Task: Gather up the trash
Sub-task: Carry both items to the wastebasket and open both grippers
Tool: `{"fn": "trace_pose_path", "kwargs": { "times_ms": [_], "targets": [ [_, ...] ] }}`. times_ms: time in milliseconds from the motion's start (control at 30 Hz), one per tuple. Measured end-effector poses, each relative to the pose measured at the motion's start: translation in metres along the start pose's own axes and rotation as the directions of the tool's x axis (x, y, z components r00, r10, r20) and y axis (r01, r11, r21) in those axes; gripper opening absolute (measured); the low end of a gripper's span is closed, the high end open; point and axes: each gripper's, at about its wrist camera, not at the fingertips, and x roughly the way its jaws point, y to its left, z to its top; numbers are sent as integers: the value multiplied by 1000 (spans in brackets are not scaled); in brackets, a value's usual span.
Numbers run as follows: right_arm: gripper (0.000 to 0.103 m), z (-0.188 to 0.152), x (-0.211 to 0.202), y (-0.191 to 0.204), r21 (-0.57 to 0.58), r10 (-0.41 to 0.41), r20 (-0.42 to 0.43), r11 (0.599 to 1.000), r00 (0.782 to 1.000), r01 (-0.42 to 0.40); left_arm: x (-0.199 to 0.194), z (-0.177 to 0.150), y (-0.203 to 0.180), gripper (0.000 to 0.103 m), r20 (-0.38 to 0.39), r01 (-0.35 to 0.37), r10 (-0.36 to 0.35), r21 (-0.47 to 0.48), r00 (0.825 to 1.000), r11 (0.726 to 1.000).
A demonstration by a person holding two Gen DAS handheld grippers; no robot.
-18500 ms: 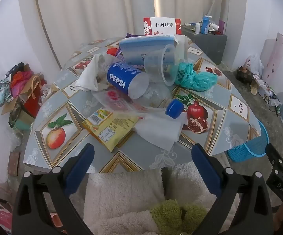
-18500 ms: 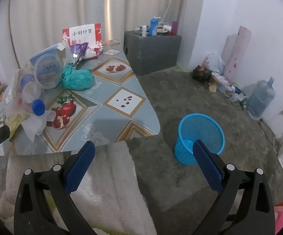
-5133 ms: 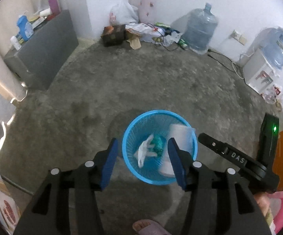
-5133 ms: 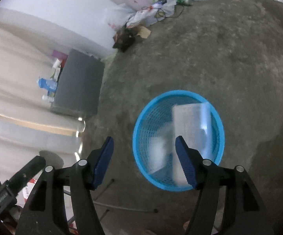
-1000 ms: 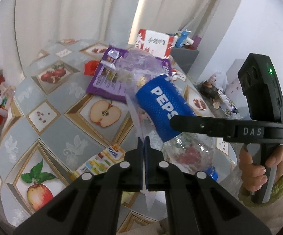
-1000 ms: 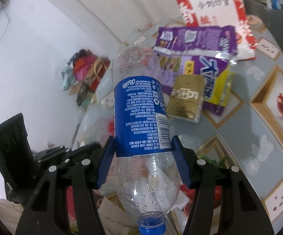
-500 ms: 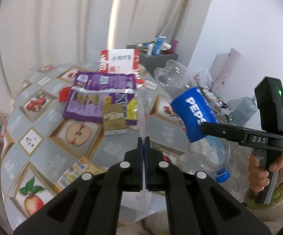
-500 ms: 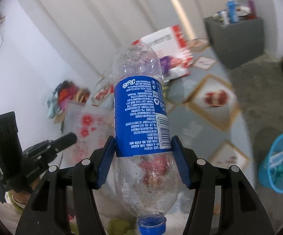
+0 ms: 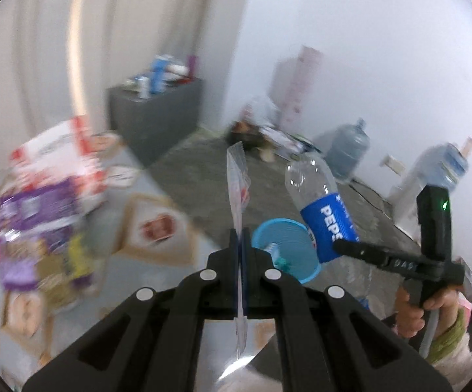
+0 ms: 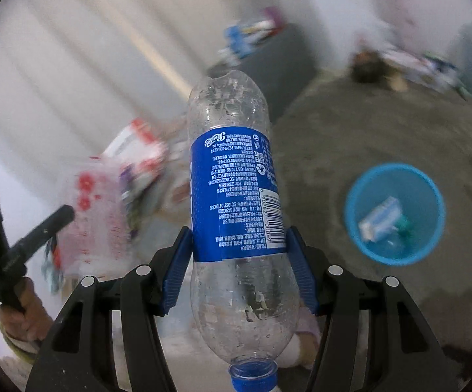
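Right gripper [image 10: 239, 261] clamped on Pepsi bottle [image 10: 236, 196], cap down; left gripper [image 9: 239, 245] pinched shut on clear plastic wrapper [image 9: 237, 176]. Both short of blue basket [image 10: 363, 248], likely staged for dropping in.

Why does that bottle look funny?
The bottle is held upside down: its blue cap points back toward the right gripper, which clamps its label. Its far end is dented. It looks empty, and nothing is spilling.
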Motion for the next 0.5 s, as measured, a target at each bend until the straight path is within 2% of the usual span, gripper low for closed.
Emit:
{"fn": "trace_pose_path", "kwargs": {
  "times_ms": [100, 233, 367, 467, 500],
  "targets": [
    [55, 0, 8, -46, 129, -39, -10, 991, 999, 40, 55, 25, -27, 1, -88, 66, -62, 36, 994, 997],
    [55, -4, 35, -101, 309, -61, -64, 948, 996, 78, 139, 43, -65, 1, -232, 120, -97, 84, 968, 989],
    [56, -9, 64, -152, 493, -34, -112, 866, 993, 86, 227, 47, -97, 2, -359, 131, -77, 127, 930, 983],
    [58, -10, 89, -194, 635, 32, -126, 770, 992, 56, 284, 46, -114, 2, -435, 154, -86, 122, 896, 981],
    [59, -11, 93, -201, 667, 40, -120, 743, 992, 51, 296, 46, -119, 4, -447, 156, -86, 122, 891, 980]
  ]
}}
